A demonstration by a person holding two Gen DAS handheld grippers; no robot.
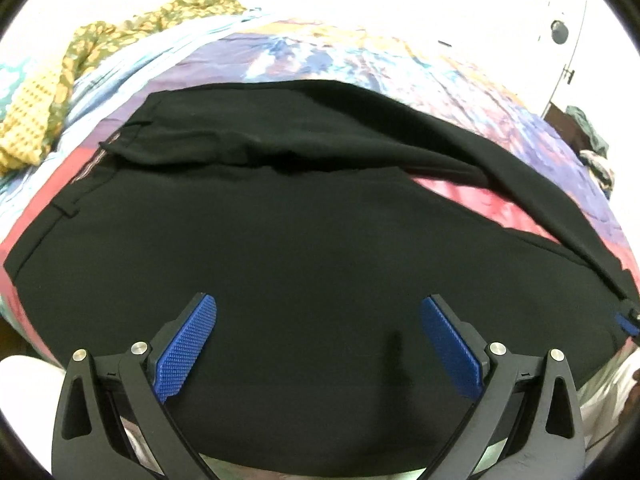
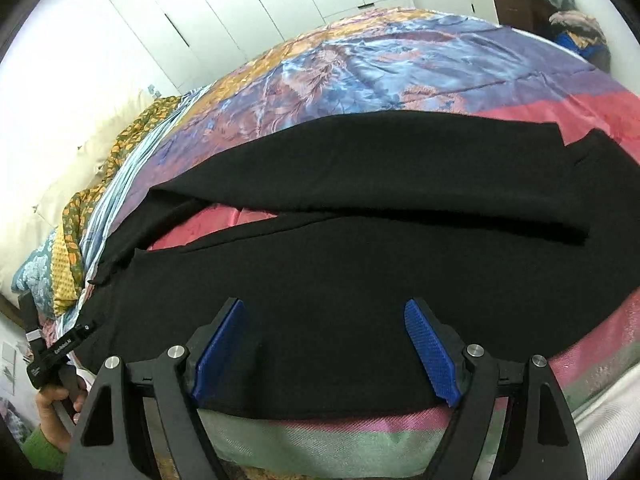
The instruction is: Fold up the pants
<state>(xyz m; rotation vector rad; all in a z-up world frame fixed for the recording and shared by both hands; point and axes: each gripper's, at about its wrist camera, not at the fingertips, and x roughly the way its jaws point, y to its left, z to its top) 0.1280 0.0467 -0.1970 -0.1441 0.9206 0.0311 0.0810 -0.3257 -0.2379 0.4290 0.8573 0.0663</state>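
1. A pair of black woven-fabric pants lies spread flat on a bed covered by a glossy quilt printed in blue, purple, orange and pink.
2. In the left wrist view the waistband, with its belt loops, sits at the left, and the two legs run off to the right, with a wedge of pink quilt showing between them.
3. The left tongs stand wide open over the near part of the pants, their blue ridged pads well apart and holding nothing.
4. In the right wrist view the two legs reach to the right, the far leg ending in a cuff near the right edge.
5. The right tongs are likewise spread open above the near leg, close to the near hem edge, with nothing between the pads.
6. A crumpled yellow and green patterned cloth lies at the far left of the bed, apart from the pants.
7. White cupboard doors stand behind the bed.
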